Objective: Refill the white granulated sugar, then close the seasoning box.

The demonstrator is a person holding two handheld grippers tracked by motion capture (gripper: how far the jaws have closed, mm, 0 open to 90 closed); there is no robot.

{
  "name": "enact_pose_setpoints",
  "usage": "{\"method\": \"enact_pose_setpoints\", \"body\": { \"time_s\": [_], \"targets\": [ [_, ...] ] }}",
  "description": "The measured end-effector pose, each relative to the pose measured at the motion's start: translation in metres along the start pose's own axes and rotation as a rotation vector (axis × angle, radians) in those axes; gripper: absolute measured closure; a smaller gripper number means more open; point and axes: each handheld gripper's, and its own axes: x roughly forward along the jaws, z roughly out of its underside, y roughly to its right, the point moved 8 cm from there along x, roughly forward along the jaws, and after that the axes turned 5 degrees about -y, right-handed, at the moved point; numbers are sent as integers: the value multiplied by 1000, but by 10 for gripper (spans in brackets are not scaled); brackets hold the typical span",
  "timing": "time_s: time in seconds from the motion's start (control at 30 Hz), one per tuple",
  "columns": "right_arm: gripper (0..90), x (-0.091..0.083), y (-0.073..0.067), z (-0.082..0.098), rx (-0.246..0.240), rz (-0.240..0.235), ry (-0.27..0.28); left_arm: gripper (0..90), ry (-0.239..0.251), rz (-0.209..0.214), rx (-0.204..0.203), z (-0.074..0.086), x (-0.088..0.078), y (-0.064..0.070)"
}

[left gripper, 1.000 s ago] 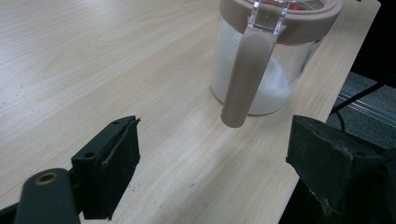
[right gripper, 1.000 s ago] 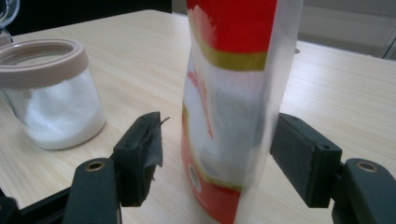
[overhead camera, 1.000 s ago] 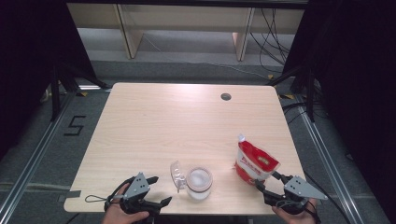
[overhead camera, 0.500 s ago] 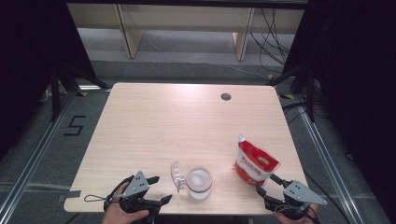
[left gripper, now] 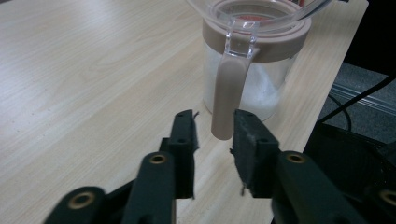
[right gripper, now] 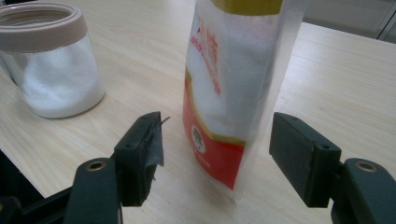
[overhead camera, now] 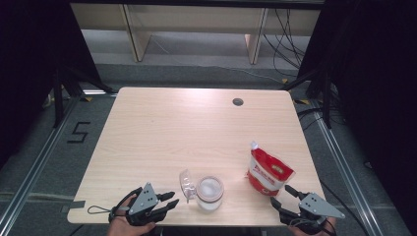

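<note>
A clear jar (overhead camera: 209,192) of white powder with a beige collar stands near the table's front edge, its clear lid (overhead camera: 186,183) flipped open to the left. My left gripper (overhead camera: 172,200) lies just left of it. In the left gripper view the jar's (left gripper: 243,79) beige latch (left gripper: 227,93) hangs between the tips of my left gripper (left gripper: 212,130); the jaws have just been closing, and a gap still shows on the latch's left side. A red and white pouch (overhead camera: 268,171) stands upright at the right. My right gripper (right gripper: 217,140) is open, one jaw either side of the pouch (right gripper: 229,84), touching neither side.
The wooden table (overhead camera: 196,128) has a round cable hole (overhead camera: 238,102) at its back right. Its front edge runs just under both hands. Beyond the right gripper the jar (right gripper: 56,70) stands to the pouch's left. Shelving and cables lie behind the table.
My left gripper's jaws have drawn much closer together around the jar's latch. The right gripper, the jar and the pouch have stayed where they were.
</note>
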Motion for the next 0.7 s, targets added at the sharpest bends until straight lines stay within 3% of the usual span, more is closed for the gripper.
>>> {"method": "enact_pose_setpoints", "body": {
  "time_s": [0.17,0.2,0.23,0.3,0.37,0.43,0.47,0.53,0.57,0.63,0.7],
  "targets": [
    [358,-1,-4,1,40,0,-11,830,16,-20,0,-5,-4,2],
    [358,-1,-1,0,5,1,-7,840,23,-10,-4,-6,-4,3],
    [357,-1,-2,0,10,-8,-11,851,18,-14,9,-7,-5,3],
    [358,0,-1,1,7,-2,-9,873,18,-13,-5,-7,-5,6],
    [358,0,-1,1,-4,-6,-8,888,16,-4,6,-8,-5,7],
    [358,-2,-2,2,27,9,-18,892,-6,-15,14,-7,-6,6],
    [358,-1,-3,2,32,8,-20,892,16,1,-7,-9,-5,9],
    [358,1,2,0,-18,15,5,893,15,0,1,-10,-6,9],
    [358,0,0,2,8,3,-19,893,17,3,18,-12,-6,9],
    [358,1,1,2,17,4,-14,893,27,2,-13,-14,-6,12],
    [358,0,2,1,4,13,-8,894,15,2,5,-15,-7,11]
  ]
}}
